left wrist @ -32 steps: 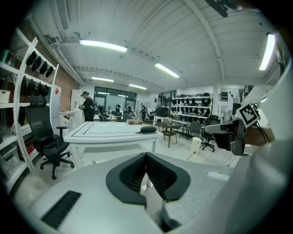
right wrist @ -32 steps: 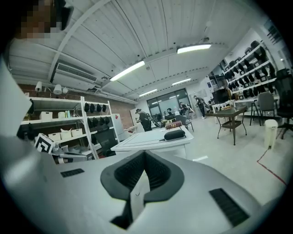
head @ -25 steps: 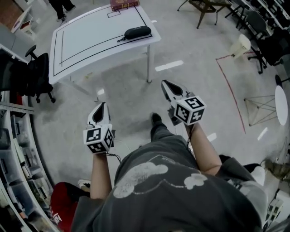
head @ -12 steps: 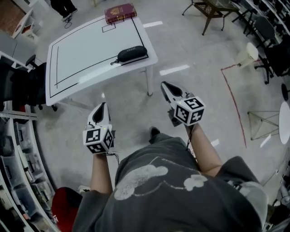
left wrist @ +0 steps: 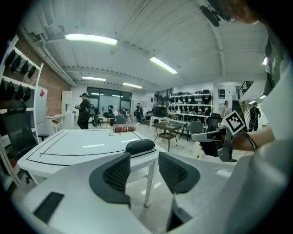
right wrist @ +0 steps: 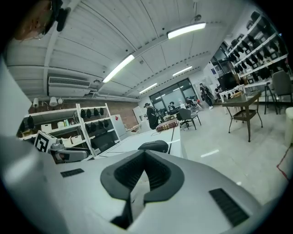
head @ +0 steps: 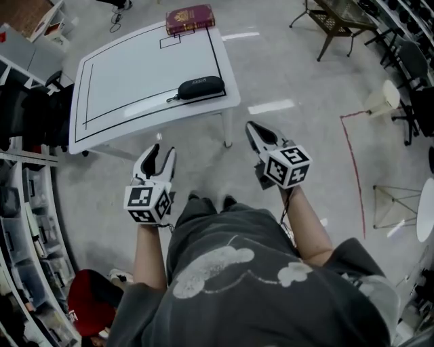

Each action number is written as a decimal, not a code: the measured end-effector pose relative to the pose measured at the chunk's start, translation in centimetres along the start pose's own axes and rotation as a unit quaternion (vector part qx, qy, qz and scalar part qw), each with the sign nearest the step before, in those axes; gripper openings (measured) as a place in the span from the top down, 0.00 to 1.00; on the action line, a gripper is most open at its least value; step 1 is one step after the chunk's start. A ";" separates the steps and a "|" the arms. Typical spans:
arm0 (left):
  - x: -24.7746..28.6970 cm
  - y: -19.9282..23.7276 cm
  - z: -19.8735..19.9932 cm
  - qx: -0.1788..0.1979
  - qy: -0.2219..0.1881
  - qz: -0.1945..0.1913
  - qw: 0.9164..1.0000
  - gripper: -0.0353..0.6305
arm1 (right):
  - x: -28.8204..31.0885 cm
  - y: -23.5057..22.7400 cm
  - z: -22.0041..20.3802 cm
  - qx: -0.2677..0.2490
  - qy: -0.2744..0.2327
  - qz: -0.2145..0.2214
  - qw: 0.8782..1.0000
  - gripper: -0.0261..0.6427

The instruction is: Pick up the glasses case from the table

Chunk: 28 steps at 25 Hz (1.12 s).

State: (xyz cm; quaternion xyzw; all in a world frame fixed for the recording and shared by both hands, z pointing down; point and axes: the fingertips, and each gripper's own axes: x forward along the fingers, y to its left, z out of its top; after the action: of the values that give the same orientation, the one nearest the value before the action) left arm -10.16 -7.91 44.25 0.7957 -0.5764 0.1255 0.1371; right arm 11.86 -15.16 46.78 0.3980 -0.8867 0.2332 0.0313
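Glasses case (head: 201, 87) on table (head: 122, 74), near edge, book (head: 190, 18) far edge — left gripper (head: 161, 150), right gripper (head: 252, 127) before it.

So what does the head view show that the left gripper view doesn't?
Only the head view shows the person's feet and the red line marked on the floor. Only the left gripper view shows the ceiling lights and a person standing in the background. Both show the white table, the black glasses case lying on it, the red book at its far end, and the right gripper.
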 end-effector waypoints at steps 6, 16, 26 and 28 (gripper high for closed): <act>2.0 0.3 -0.3 0.011 0.017 -0.025 0.999 0.45 | 1.6 -0.6 0.0 0.003 0.004 0.003 1.000 0.96; 9.8 3.2 0.0 0.042 0.055 -0.091 0.993 0.36 | 6.1 -3.8 2.1 0.001 0.002 -0.043 0.999 0.96; 20.6 6.4 1.1 0.099 0.116 -0.196 0.969 0.33 | 13.4 -8.4 4.9 0.038 -0.002 -0.112 0.993 0.96; 22.1 6.2 1.0 0.114 0.132 -0.221 0.960 0.33 | 14.2 -8.9 5.3 0.040 0.001 -0.125 0.991 0.96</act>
State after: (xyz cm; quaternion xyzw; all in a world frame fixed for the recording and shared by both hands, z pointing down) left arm -9.31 -29.65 51.70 0.8901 -0.3446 0.2608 0.1446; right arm 9.27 -32.40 48.95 0.5060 -0.8201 0.2633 0.0449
